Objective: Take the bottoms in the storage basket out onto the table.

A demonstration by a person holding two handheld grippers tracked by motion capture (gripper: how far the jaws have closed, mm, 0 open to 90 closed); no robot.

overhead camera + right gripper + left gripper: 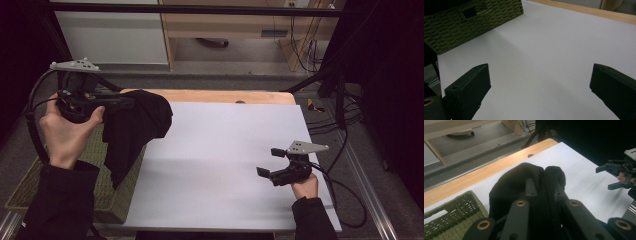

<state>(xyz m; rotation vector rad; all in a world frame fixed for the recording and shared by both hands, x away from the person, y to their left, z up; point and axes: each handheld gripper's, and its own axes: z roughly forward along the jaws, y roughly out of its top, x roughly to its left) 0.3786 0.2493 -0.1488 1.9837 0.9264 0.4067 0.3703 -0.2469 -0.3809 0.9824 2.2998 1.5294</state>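
- Black cloth hangs lengthwise downward, pinched in the closed left gripper, above the green woven basket.
- Right gripper, jaws wide apart and empty, hovers well right of the basket.

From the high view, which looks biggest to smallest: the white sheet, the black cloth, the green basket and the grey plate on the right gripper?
1. White sheet
2. Black cloth; the green basket may match it, being partly hidden
3. Grey plate

There was one black cloth clamped in the left tool, one green woven basket below that tool, and one white sheet under the right tool
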